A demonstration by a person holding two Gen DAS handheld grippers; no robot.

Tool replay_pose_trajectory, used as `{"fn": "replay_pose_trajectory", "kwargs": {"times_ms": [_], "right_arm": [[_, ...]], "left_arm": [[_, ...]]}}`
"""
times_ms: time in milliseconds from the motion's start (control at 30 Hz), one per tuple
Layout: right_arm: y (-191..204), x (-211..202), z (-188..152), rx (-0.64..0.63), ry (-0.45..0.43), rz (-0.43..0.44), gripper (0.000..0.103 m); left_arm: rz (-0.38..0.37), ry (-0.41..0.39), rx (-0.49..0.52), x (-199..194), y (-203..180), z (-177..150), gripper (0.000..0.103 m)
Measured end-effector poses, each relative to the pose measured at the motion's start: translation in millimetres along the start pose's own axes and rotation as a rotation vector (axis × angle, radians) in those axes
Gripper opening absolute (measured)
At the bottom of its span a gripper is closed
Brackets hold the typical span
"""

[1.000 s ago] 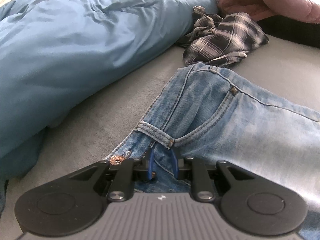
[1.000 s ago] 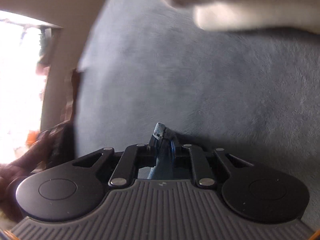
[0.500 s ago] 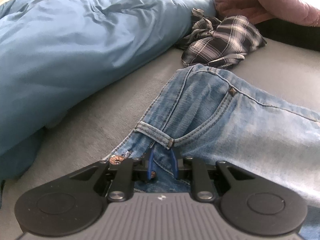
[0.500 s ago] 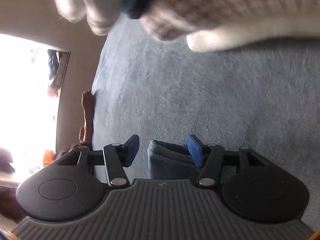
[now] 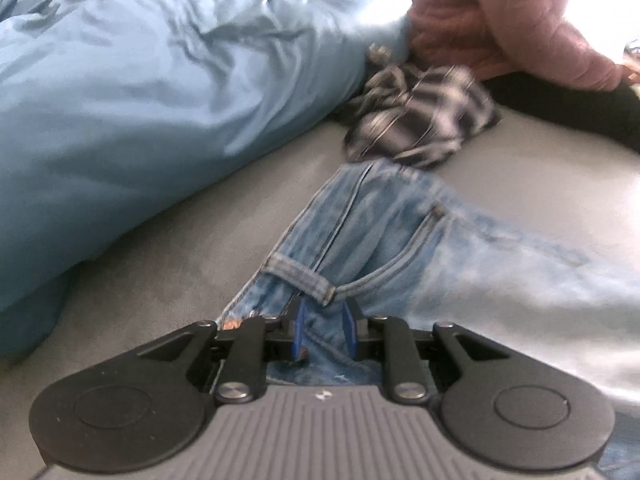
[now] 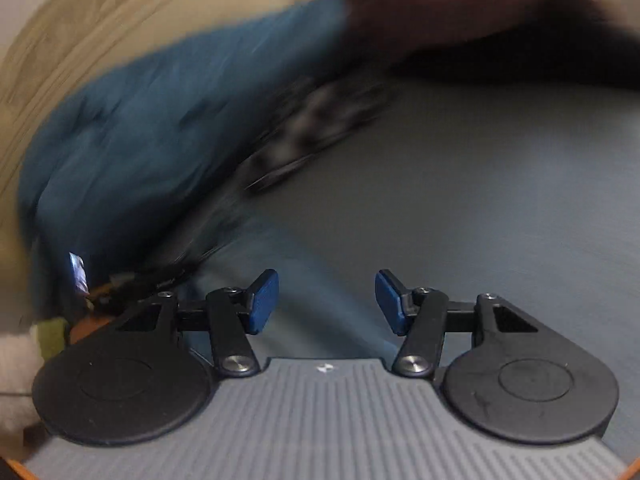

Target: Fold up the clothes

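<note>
Jeans [image 5: 400, 248] waistband sits pinched in the left tool [image 5: 323, 330]; the right tool [image 6: 326, 304], jaws wide and empty, should grab denim beside that grip.

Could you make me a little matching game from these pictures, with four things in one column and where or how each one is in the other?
Things:
1. jeans
2. plaid garment
3. blue duvet
4. right gripper

States:
A. bunched up beyond the jeans, beside a pink quilted jacket
B. open, nothing between its pads
C. waistband pinched in the left gripper
D. piled large along the left of the grey surface

Pairs: 1-C, 2-A, 3-D, 4-B
</note>
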State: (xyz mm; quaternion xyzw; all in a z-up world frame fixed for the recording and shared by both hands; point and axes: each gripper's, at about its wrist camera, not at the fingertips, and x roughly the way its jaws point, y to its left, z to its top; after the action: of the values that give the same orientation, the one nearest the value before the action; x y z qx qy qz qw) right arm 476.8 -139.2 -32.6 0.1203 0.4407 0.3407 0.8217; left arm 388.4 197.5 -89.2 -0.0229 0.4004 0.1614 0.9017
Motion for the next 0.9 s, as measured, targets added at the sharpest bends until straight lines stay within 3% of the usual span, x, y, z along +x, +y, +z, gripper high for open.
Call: {"fn": "replay_pose_trajectory", "kwargs": {"times_ms": [167, 333, 400, 467, 567, 700, 800, 900], "right_arm": [[14, 121, 45, -0.031, 0.092, 0.055, 0.053], [31, 187, 63, -0.081, 0.182, 0.107, 0.051], [40, 200, 63, -0.124, 0.210, 0.111, 0.042], [50, 206, 59, -0.173, 0.229, 0.091, 0.015], [71, 198, 55, -0.278, 0.198, 0.043, 0.005], [100, 171, 57, -0.392, 0.078, -0.020, 0.004], [93, 182, 46, -0.455, 0.091, -0.102, 0.005], [82, 197, 40, -0.429, 0.131, -0.143, 0.010]], "left_arm": [[-0.081, -0.081, 0.047, -7, 2, 16, 0.024], [-0.112, -0.068, 0.082, 25, -1, 24, 0.024], [-0.126, -0.060, 0.079, 34, 0, 22, 0.024], [-0.139, -0.053, 0.078, 43, 1, 19, 0.024], [-0.141, -0.059, 0.086, 49, 1, 15, 0.024], [-0.129, -0.111, 0.107, 46, 0, 14, 0.026], [-0.118, -0.118, 0.129, 52, -4, 11, 0.025], [-0.098, -0.143, 0.163, 53, -10, 5, 0.024]]}}
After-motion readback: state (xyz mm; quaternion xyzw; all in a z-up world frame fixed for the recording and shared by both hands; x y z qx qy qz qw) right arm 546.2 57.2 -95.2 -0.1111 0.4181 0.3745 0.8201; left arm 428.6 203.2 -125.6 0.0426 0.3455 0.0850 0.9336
